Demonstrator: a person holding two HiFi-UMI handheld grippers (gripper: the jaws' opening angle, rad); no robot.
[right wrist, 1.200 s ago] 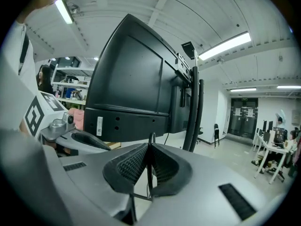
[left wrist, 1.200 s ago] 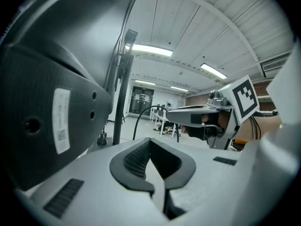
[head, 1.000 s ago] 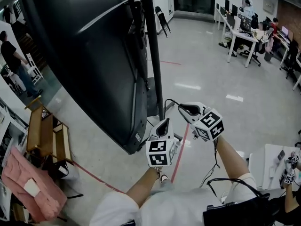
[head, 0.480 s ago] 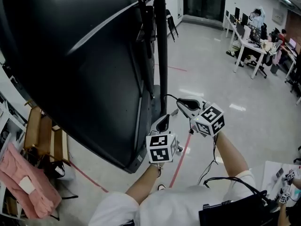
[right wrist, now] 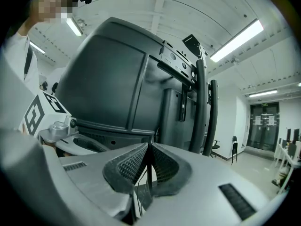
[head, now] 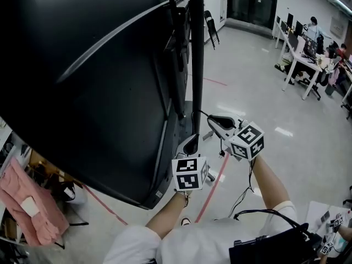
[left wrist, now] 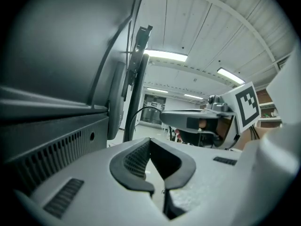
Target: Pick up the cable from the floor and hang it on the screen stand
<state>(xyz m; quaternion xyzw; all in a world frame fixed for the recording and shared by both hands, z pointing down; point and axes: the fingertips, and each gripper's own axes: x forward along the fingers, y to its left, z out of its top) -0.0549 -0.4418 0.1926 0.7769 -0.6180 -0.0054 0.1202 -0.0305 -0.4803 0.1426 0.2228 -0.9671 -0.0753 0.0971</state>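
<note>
While right claw pinches cable, left claw closed, beside screen stand.

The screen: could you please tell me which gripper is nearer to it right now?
Left. The left gripper sits right beside the screen, at its lower right edge; the right gripper, shut on the cable, is farther right, beyond the stand pole.
</note>
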